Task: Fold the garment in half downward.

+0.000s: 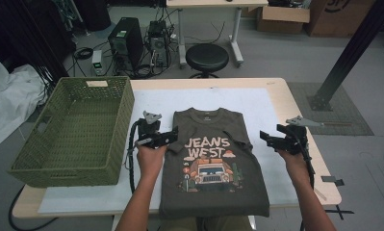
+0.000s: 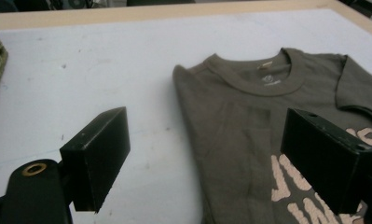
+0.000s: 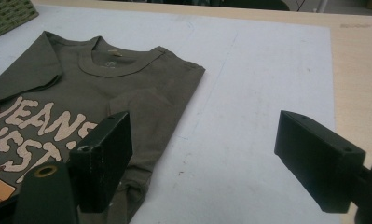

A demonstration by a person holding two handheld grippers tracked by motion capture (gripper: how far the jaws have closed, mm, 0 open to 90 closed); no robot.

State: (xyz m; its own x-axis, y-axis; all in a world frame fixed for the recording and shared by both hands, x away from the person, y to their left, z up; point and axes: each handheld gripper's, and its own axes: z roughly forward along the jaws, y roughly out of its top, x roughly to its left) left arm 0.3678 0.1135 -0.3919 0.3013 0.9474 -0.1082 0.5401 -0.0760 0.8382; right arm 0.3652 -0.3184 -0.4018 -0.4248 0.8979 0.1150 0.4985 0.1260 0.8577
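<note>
**A:** ok so where's the shirt at rn?

**B:** olive t-shirt (image 1: 213, 163) is flat on the white mat (image 1: 271, 106) in the middle of the counter (image 1: 295, 96), sleeves folded in, "JEANS WEST" print facing up, hem hanging over the near edge a bit.

**A:** and the grippers?

**B:** left gripper (image 1: 166, 138) sits right at the shirt's left edge, jaws wide apart w/ nothing in them. right gripper (image 1: 270, 138) is just beside the right edge over the mat, jaws also spread & empty (both views show it clearly). 1 green woven basket (image 1: 74, 130) at the left end of the counter.
</note>
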